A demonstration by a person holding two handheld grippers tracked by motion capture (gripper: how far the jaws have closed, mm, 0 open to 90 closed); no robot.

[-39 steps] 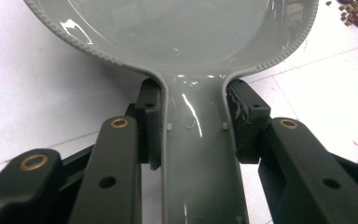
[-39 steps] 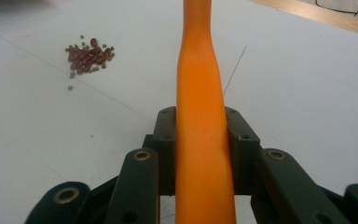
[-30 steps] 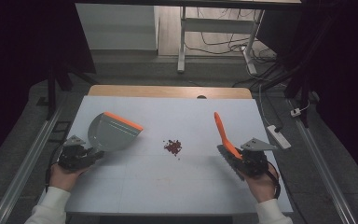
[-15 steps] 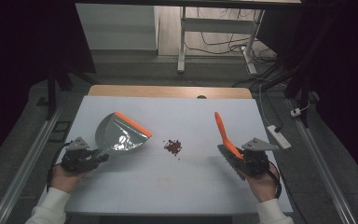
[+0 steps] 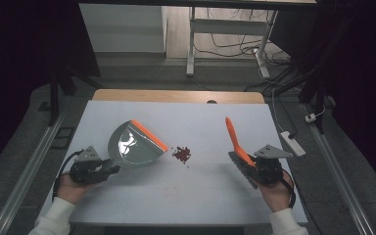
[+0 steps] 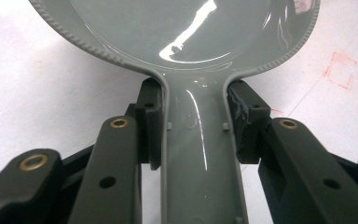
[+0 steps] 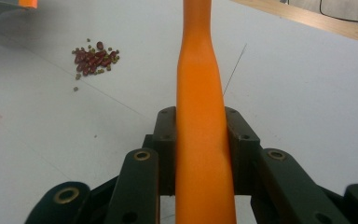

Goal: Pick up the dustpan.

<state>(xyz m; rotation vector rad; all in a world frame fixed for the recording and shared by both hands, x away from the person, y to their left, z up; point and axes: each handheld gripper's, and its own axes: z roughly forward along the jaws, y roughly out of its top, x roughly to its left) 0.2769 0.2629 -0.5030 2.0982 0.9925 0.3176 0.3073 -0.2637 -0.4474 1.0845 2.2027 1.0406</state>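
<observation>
A grey dustpan (image 5: 134, 144) with an orange lip lies left of centre on the white table (image 5: 186, 196), its mouth facing a small pile of red and green beans (image 5: 181, 153). My left gripper (image 5: 92, 169) is shut on its handle; the left gripper view has both pads clamping the grey handle (image 6: 198, 158) below the pan (image 6: 177, 28). My right gripper (image 5: 267, 169) is shut on an orange brush (image 5: 235, 139) whose handle points away and up. In the right gripper view the handle (image 7: 200, 93) runs between the jaws, and the beans (image 7: 93, 57) lie to the upper left.
A wooden strip (image 5: 176, 95) edges the far side of the table. A white power strip (image 5: 292, 143) lies off the right edge. Metal frame legs and cables stand on the floor beyond. Faint red marks (image 6: 340, 70) show on the tabletop.
The left gripper has slid the dustpan rightward, closer to the beans. The right gripper and brush have stayed put.
</observation>
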